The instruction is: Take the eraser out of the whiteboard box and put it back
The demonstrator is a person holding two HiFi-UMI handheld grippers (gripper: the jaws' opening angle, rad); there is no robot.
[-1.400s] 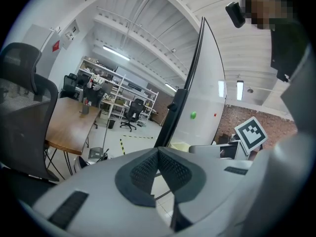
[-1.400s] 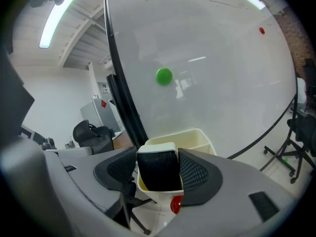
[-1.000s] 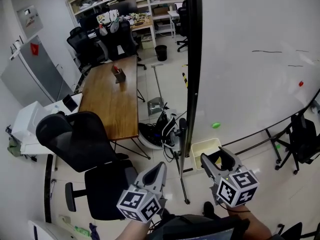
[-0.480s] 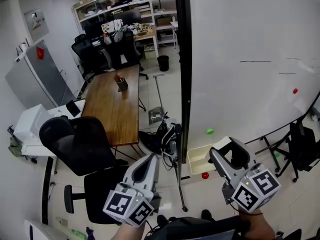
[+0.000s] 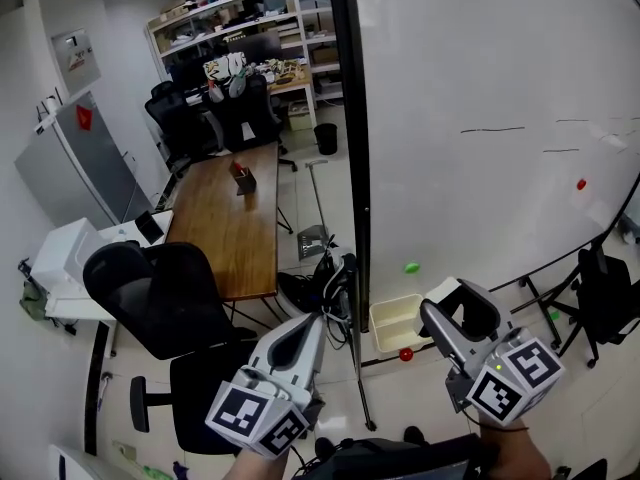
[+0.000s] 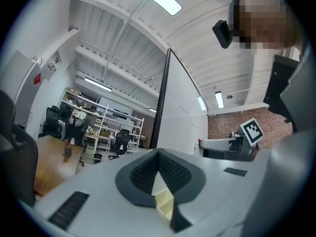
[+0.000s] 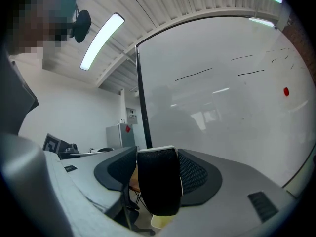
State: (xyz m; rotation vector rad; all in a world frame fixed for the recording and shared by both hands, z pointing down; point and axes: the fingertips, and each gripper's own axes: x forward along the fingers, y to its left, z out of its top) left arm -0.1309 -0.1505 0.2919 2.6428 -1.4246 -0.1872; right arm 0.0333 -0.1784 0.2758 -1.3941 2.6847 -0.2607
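Your right gripper (image 5: 455,300) is clenched on the eraser (image 5: 470,314); in the right gripper view both jaws press on the sides of this black eraser (image 7: 158,181), which stands upright between them and reaches about to the jaw tips. The eraser is out of the whiteboard box (image 5: 385,330); in the head view it is held just to the right of this cream box, near its rim, in front of the lower part of the whiteboard (image 5: 500,88). The box sits at the lower left corner of the board, beside the black frame post (image 5: 352,168); a green magnet (image 5: 411,267) is above it and a red magnet (image 5: 406,353) just below it. Your left gripper (image 5: 312,324) has its jaws pressed together with nothing between them; it is to the left of the post, well apart from the eraser.
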